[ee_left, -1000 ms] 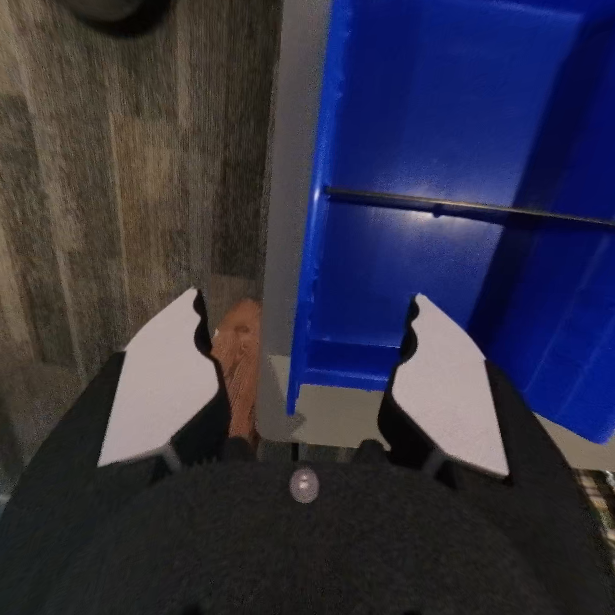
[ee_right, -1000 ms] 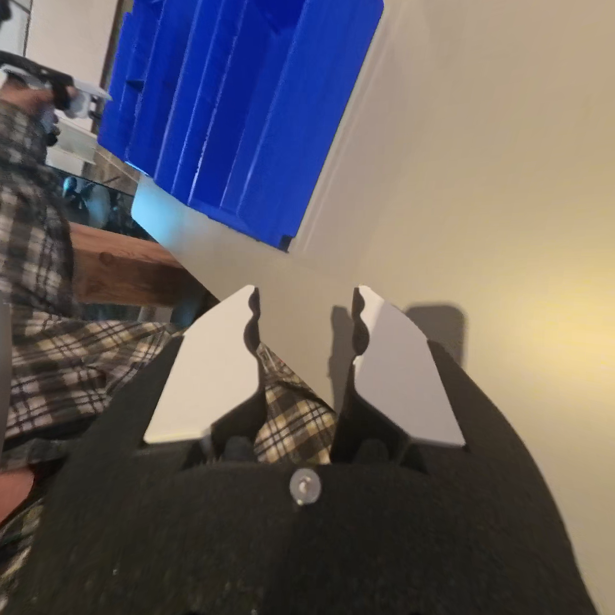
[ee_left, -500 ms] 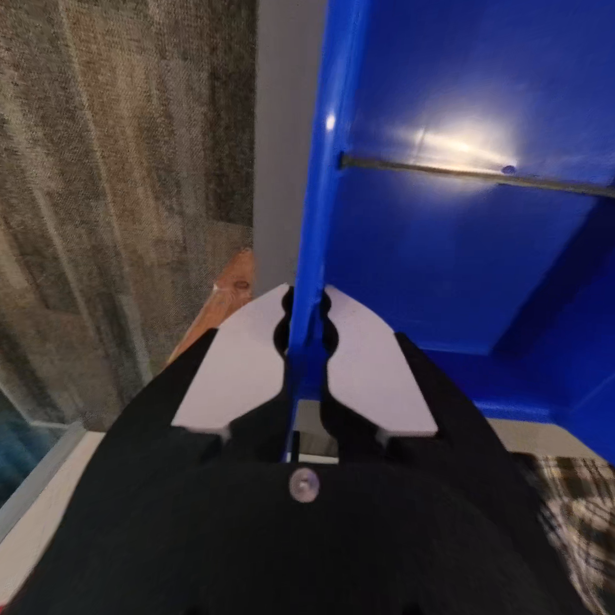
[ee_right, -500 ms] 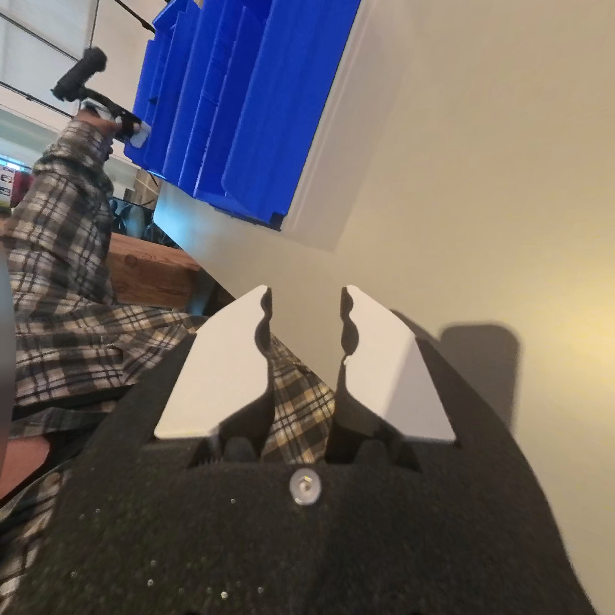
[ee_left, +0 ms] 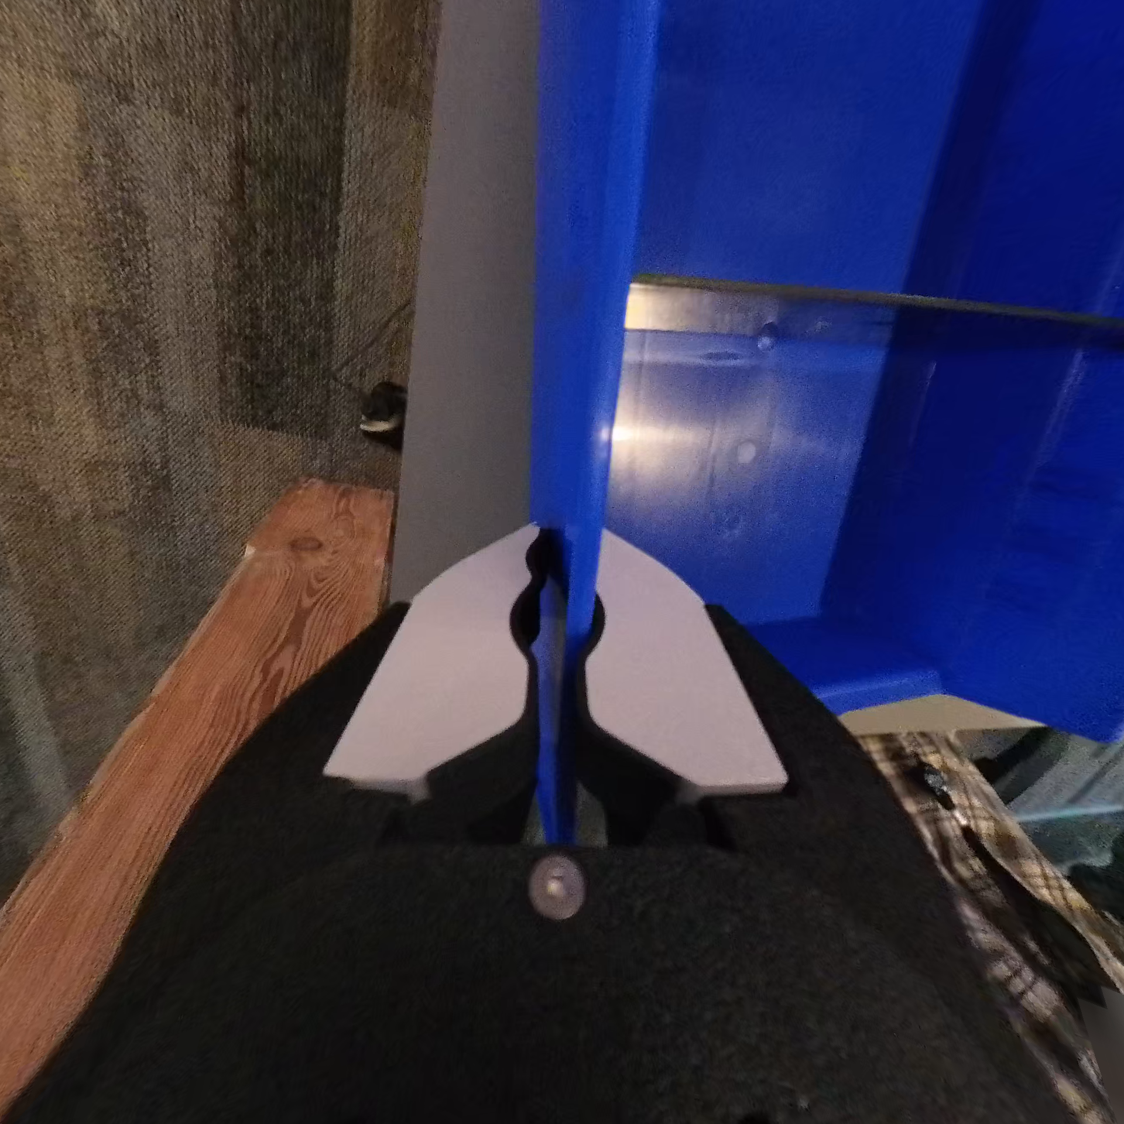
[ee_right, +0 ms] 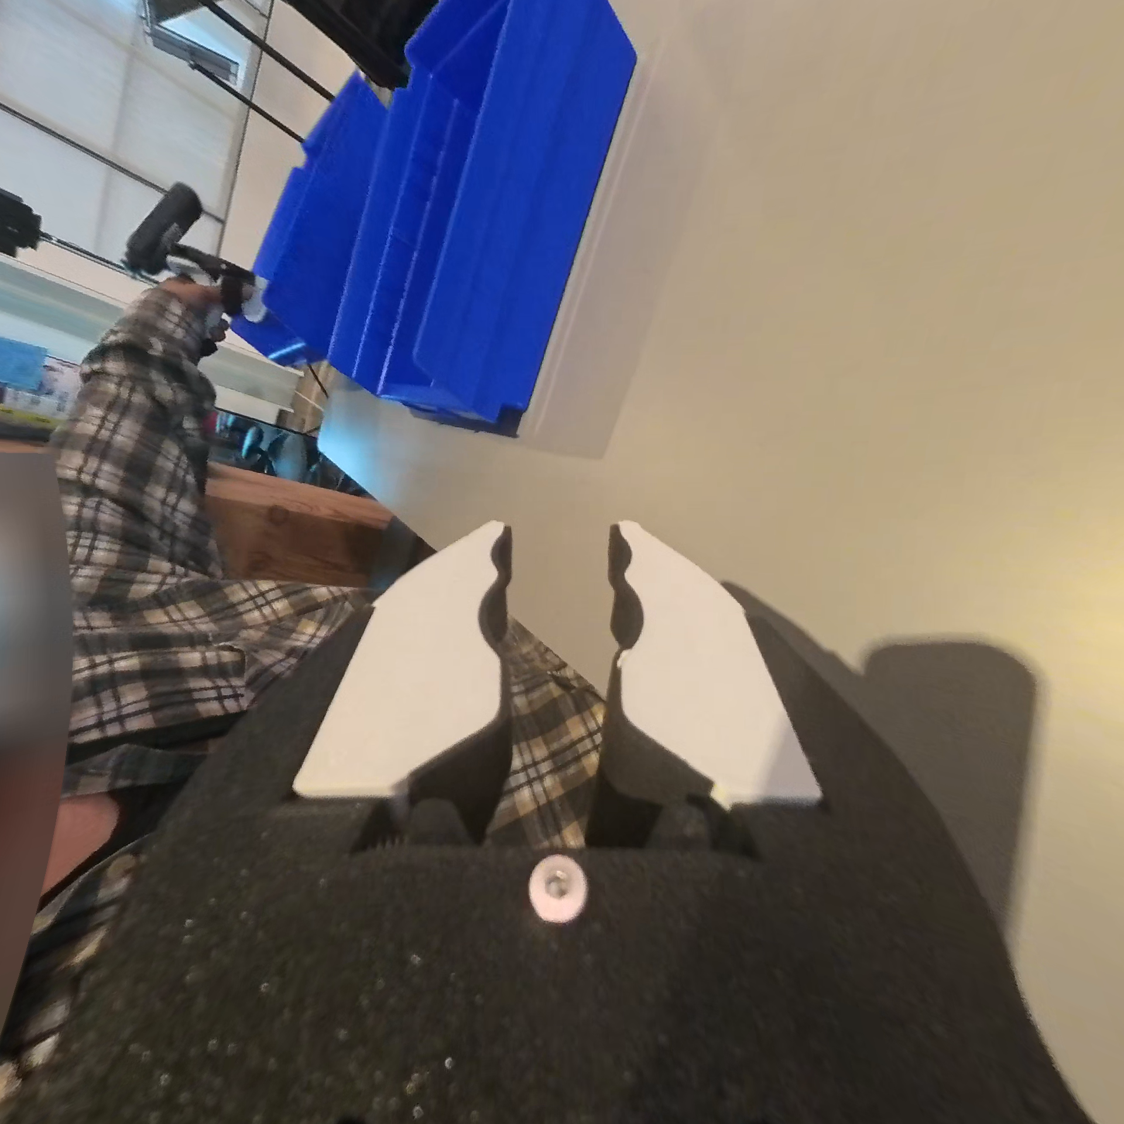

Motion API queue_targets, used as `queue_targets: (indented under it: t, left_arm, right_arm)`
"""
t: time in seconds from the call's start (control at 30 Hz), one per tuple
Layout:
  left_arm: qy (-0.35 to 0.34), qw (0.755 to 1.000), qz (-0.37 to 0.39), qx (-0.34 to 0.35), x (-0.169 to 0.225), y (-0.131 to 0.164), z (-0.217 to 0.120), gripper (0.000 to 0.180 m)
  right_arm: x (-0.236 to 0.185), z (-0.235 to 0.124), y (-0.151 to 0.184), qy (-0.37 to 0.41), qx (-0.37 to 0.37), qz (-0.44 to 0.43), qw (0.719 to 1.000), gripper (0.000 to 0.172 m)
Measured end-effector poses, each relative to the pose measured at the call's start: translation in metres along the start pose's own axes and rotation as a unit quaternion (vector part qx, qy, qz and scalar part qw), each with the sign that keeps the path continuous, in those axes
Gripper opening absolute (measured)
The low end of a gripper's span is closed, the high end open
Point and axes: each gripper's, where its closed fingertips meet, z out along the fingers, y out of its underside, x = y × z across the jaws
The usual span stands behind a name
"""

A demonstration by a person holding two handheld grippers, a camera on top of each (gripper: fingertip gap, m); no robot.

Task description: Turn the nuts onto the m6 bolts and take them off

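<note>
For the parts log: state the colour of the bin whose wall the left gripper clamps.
Bright blue bin, clearest in the left wrist view, in the left gripper.

Blocked ahead of the left gripper by the blue bin wall (clamped between the jaws). Open surface beyond the right gripper, jaws apart, bare.

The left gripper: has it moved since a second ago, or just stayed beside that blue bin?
Yes. The left gripper slid right from the wooden beam and closed on the blue bin side wall.
</note>
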Motion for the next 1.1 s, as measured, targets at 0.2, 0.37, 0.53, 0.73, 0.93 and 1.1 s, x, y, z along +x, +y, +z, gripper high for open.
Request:
queue_targets:
  t: [0.2, 0.37, 0.53, 0.73, 0.93, 1.1]
  left_arm:
    - [0.056, 0.994, 0.0, 0.091, 0.033, -0.026, -0.058, 0.005]
    - [0.098, 0.982, 0.036, 0.156, 0.11, -0.062, -0.116, 0.005]
    - [0.094, 0.972, 0.132, 0.17, 0.24, -0.091, -0.132, 0.005]
    - [0.121, 0.952, 0.256, 0.112, 0.434, -0.08, -0.067, 0.005]
    - [0.151, 0.927, 0.341, 0.034, 0.579, -0.027, 0.029, 0.006]
    - [0.183, 0.914, 0.361, -0.019, 0.647, 0.021, 0.094, 0.006]
  right_arm:
    - [-0.001, -0.013, -0.007, 0.003, 0.017, -0.006, 1.0, 0.027]
    - [-0.004, -0.028, -0.01, 0.009, 0.035, -0.011, 0.999, 0.028]
    - [-0.006, -0.046, -0.008, 0.013, 0.051, -0.006, 0.999, 0.028]
    - [-0.016, -0.066, 0.009, 0.015, 0.07, -0.005, 0.997, 0.027]
    - [-0.009, -0.094, 0.026, 0.032, 0.094, 0.016, 0.995, 0.027]
    - [0.007, -0.11, 0.035, 0.038, 0.11, 0.04, 0.992, 0.028]
